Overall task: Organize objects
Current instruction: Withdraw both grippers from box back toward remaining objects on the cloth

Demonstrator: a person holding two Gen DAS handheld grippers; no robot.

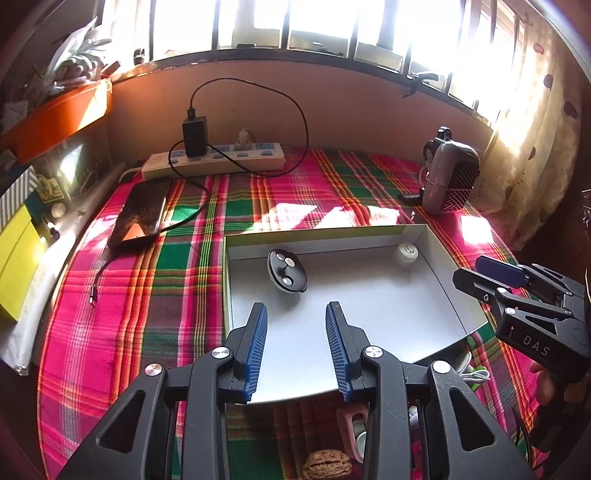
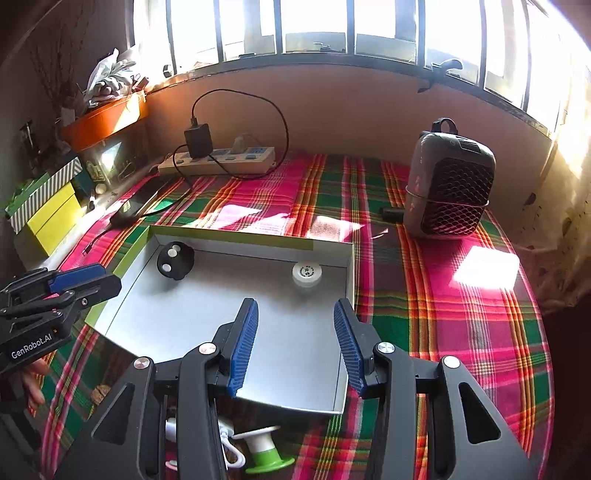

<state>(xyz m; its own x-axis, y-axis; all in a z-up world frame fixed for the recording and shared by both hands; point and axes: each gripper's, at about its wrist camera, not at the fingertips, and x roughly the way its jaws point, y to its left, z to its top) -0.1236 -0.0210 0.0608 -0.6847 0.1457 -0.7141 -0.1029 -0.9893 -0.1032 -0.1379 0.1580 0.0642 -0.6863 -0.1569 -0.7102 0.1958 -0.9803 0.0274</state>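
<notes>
Cardboard tray (image 1: 439,266): round black disc (image 1: 286,271), white puck (image 1: 406,254).

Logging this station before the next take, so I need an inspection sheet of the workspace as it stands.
Surface: plaid cloth, sunlit patches.
Job's things: shallow box holds black disc and white round cap; walnut and green-white spool lie outside, near edge.
Clutter: phone, mesh-fronted speaker.
Grippers: left gripper and right gripper open, empty, over the box.
Cables: black charger cable looping from power strip.
Surroundings: barred window, orange planter.
</notes>
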